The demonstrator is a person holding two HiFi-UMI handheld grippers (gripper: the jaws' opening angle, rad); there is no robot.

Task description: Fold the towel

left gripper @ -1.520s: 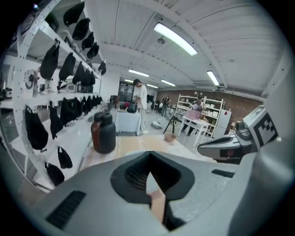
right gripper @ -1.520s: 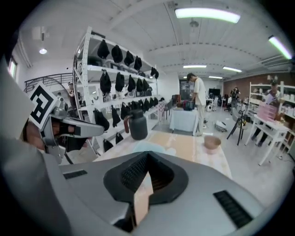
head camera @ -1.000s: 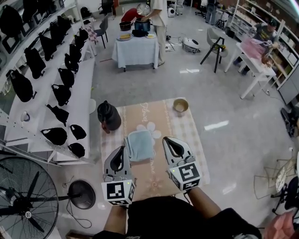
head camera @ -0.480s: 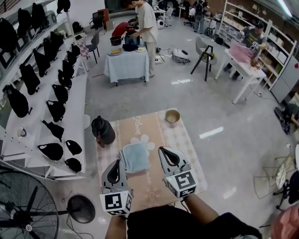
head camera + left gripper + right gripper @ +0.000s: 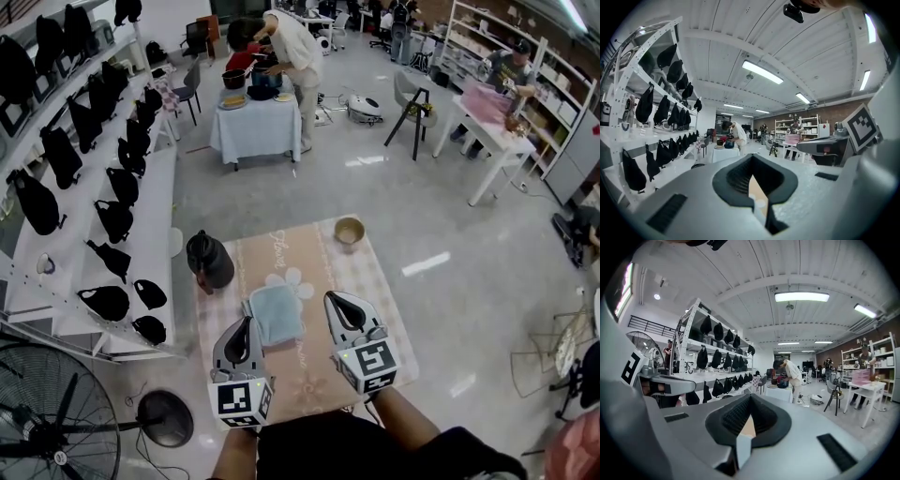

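**Left gripper** point(image 5: 244, 330): jaws pressed together, nothing between them. **Right gripper** point(image 5: 339, 302): jaws likewise closed and empty. The two are held side by side, pointing away from the person, above the near half of a beige rectangular floor mat with a flower print point(image 5: 328, 267). The folded light-blue cloth towel point(image 5: 277, 315) lies flat on this mat, between the two grippers' tips and closer to the left one. At the mat's far left corner stands a black rounded jug point(image 5: 210, 260). At its far right edge is a small tan bowl point(image 5: 349, 231). Left of the mat, white shelving point(image 5: 159, 192) carries black bags point(image 5: 114, 220).
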